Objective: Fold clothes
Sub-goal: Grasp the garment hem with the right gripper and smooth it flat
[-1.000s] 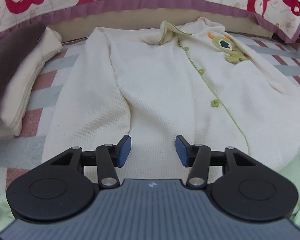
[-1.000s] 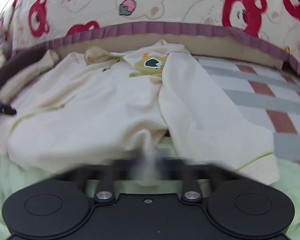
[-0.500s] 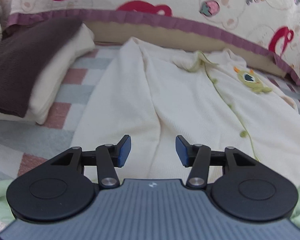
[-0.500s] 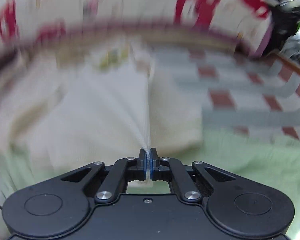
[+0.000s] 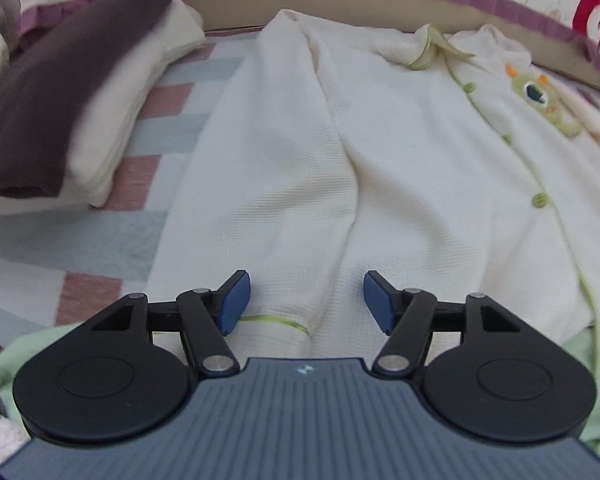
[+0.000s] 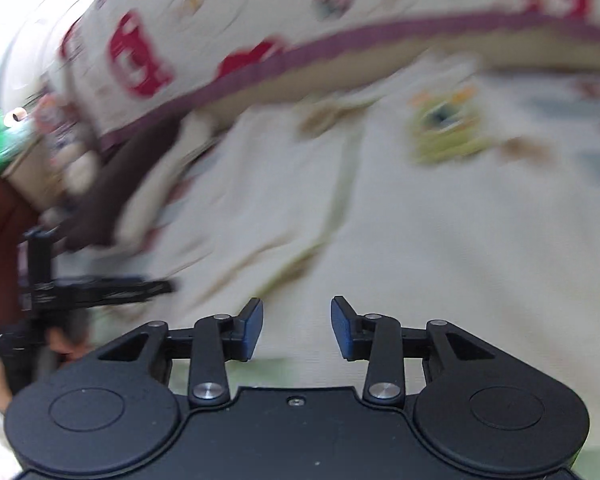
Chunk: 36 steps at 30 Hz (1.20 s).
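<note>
A bed (image 5: 100, 240) with a striped cover carries a cream shirt (image 5: 380, 152), spread buttoned-side up along its middle, collar toward the far edge. Folded brown and cream clothes (image 5: 60, 112) lie at the bed's left edge. The left hand-held gripper (image 5: 304, 300) hovers over the sleeve cuff, jaws apart. The right hand-held gripper (image 6: 297, 328), jaws apart, holds nothing.

Black left gripper (image 5: 305, 300), blue pads, silver screws.
</note>
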### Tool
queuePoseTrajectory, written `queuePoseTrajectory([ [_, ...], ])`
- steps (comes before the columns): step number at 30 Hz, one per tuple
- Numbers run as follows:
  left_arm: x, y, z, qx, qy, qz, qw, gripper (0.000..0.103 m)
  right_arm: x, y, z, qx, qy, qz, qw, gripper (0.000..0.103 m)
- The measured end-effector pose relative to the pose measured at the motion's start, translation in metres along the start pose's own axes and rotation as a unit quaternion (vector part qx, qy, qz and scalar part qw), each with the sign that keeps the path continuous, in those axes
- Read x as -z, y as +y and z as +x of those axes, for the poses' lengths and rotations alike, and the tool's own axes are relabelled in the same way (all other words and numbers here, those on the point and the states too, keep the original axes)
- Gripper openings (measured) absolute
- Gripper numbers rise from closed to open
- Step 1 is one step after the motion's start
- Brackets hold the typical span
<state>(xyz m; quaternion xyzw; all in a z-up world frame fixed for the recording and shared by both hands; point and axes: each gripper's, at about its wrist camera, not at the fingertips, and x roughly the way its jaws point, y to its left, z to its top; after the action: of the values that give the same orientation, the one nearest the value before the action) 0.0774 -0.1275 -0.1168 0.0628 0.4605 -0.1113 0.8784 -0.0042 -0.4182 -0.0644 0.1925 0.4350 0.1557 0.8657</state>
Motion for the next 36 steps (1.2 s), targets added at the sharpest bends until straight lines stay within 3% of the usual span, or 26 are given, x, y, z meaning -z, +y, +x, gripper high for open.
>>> queuePoseTrajectory([
  [1, -0.001, -0.001, -0.005, -0.004, -0.012, 0.012, 0.9998, 0.013, -0.003, 0.009, 0.015, -0.002, 0.021, -0.013, 1.0, 0.043],
  [2, -0.003, -0.003, -0.009, -0.007, -0.02, 0.026, 0.9994, 0.008, -0.005, 0.019, 0.028, -0.009, 0.038, -0.027, 0.999, 0.043],
  [4, -0.003, -0.002, -0.011, 0.004, -0.018, 0.034, 0.9992, 0.008, -0.008, 0.033, 0.048, -0.025, 0.061, -0.05, 0.997, 0.043],
  [6, -0.002, 0.001, -0.01, 0.017, -0.007, 0.026, 0.9995, 0.011, -0.007, 0.041, 0.062, -0.014, 0.068, -0.045, 0.997, 0.045],
  [7, -0.002, 0.003, -0.008, 0.019, -0.002, 0.019, 0.9996, 0.012, -0.006, 0.044, 0.069, -0.009, 0.072, -0.042, 0.997, 0.05],
  [8, -0.001, 0.005, -0.006, 0.021, 0.003, 0.013, 0.9997, 0.016, -0.006, 0.044, 0.076, 0.001, 0.074, -0.033, 0.997, 0.059],
  [10, -0.001, 0.008, -0.004, 0.022, 0.007, 0.002, 0.9997, 0.029, -0.004, 0.035, 0.093, 0.027, 0.079, -0.002, 0.997, 0.064],
  [12, -0.001, 0.007, 0.005, 0.022, 0.026, -0.002, 0.9994, 0.063, -0.003, 0.03, 0.102, 0.039, 0.073, 0.017, 0.996, 0.064],
  [13, 0.0, 0.004, 0.011, 0.018, 0.045, 0.009, 0.9988, 0.071, -0.006, 0.032, 0.094, 0.025, 0.054, 0.006, 0.998, 0.05],
  [14, 0.0, -0.001, 0.017, 0.012, 0.062, 0.03, 0.9976, 0.074, -0.009, 0.034, 0.087, 0.01, 0.035, -0.004, 0.999, 0.003],
  [16, -0.003, 0.001, 0.014, 0.019, 0.053, 0.039, 0.9976, 0.064, -0.014, 0.037, 0.073, -0.019, -0.003, -0.025, 0.999, 0.005],
  [17, -0.005, 0.003, 0.012, 0.023, 0.047, 0.042, 0.9977, 0.038, -0.017, 0.039, 0.065, -0.034, -0.023, -0.036, 0.999, 0.005],
  [18, -0.009, 0.011, 0.006, 0.034, 0.036, 0.026, 0.9985, 0.026, -0.019, 0.041, 0.058, -0.048, -0.042, -0.046, 0.997, 0.005],
  [19, -0.011, 0.022, -0.001, 0.048, 0.022, -0.002, 0.9986, 0.022, -0.022, 0.041, 0.048, -0.048, -0.059, -0.051, 0.996, 0.005],
  [20, -0.013, 0.033, -0.006, 0.054, 0.008, -0.028, 0.9981, 0.009, -0.025, 0.038, 0.034, -0.032, -0.074, -0.049, 0.996, 0.005],
  [22, -0.015, 0.05, -0.012, 0.053, -0.015, -0.072, 0.9959, 0.006, -0.027, 0.033, 0.019, 0.025, -0.08, -0.072, 0.994, 0.005],
  [24, -0.016, 0.055, -0.011, 0.041, -0.021, -0.094, 0.9945, 0.003, -0.023, 0.025, 0.024, 0.109, -0.045, -0.109, 0.987, 0.005],
  [25, -0.016, 0.054, -0.01, 0.035, -0.022, -0.097, 0.9944, 0.003, -0.02, 0.018, 0.03, 0.133, -0.017, -0.114, 0.984, 0.005],
  [28, -0.013, 0.065, -0.007, 0.072, -0.018, -0.147, 0.9864, 0.004, -0.009, 0.007, 0.045, 0.168, 0.026, -0.114, 0.979, 0.005],
  [31, -0.008, 0.075, -0.005, 0.078, -0.011, -0.179, 0.9807, 0.009, -0.003, 0.014, 0.052, 0.168, 0.017, -0.126, 0.978, 0.006],
  [33, -0.006, 0.073, 0.0, 0.089, 0.002, -0.178, 0.9799, 0.032, -0.001, 0.022, 0.055, 0.176, 0.015, -0.15, 0.973, 0.007],
  [36, -0.004, 0.061, 0.015, 0.116, 0.04, -0.168, 0.978, 0.054, 0.0, 0.03, 0.059, 0.186, 0.019, -0.189, 0.964, 0.008],
])
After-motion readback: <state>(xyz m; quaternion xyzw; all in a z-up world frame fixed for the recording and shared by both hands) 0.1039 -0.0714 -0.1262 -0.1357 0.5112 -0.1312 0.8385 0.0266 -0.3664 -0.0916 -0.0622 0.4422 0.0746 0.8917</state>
